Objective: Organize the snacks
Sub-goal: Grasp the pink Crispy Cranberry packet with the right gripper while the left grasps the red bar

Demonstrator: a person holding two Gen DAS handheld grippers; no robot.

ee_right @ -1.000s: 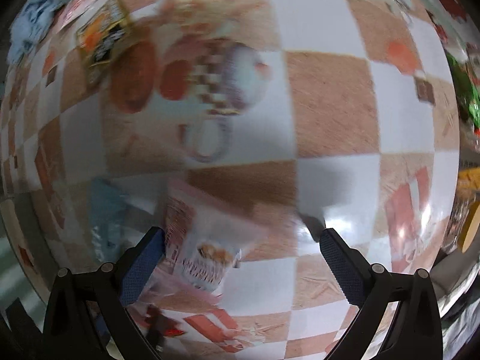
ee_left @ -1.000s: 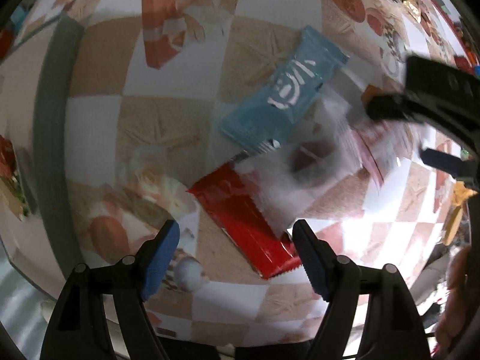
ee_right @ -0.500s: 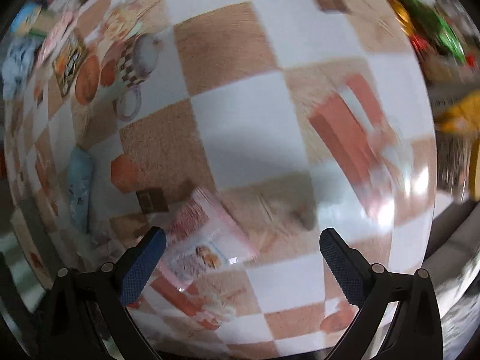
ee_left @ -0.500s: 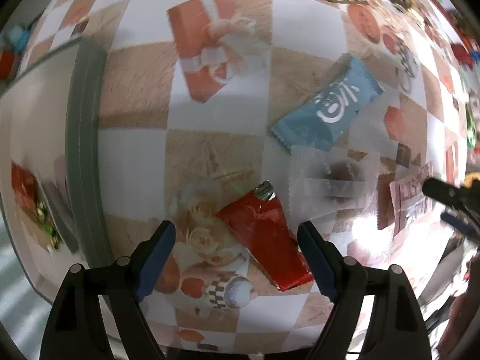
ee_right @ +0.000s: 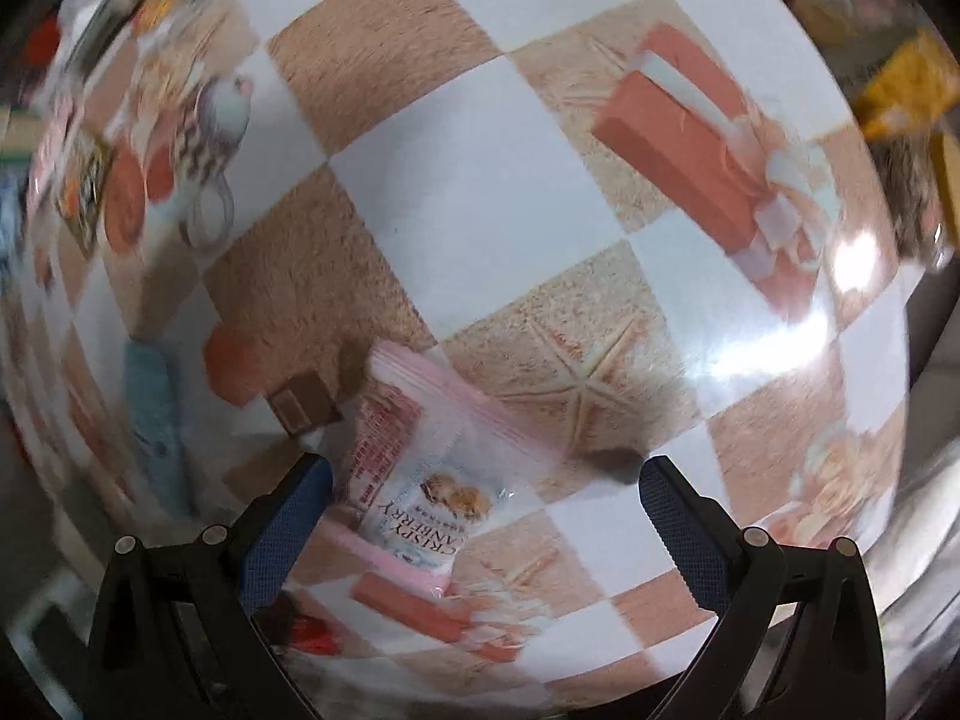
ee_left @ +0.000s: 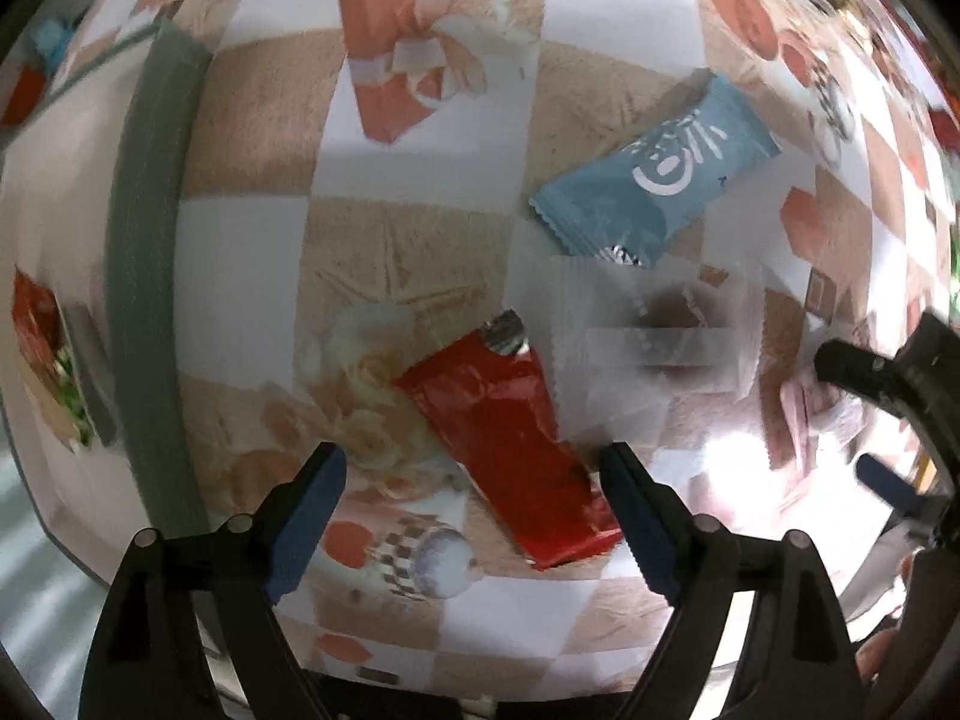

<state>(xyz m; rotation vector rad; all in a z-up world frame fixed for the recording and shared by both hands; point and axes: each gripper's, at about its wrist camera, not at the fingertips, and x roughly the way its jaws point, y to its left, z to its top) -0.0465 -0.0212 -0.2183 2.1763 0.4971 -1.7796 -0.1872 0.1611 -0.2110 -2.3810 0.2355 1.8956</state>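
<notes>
Between the spread pads of the left hand-held gripper [ee_left: 474,501], whose jaws have just been opening, a red snack packet [ee_left: 510,438] lies flat on the desk [ee_left: 420,138], its long axis skewed diagonally across the gap; the right hand-held gripper [ee_right: 483,501], also spread, hovers over a pink packet [ee_right: 414,468].

Black two-finger gripper frames with silver rivets, blue textured pads on the fingers [ee_left: 312,498].

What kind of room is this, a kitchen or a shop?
Probably a home dining or kitchen table, though no walls show. A glossy checkered tablecloth printed with gift boxes and teapots covers it, and wrapped snacks lie loose on it: a red packet, a blue packet, a pink cranberry packet.
</notes>
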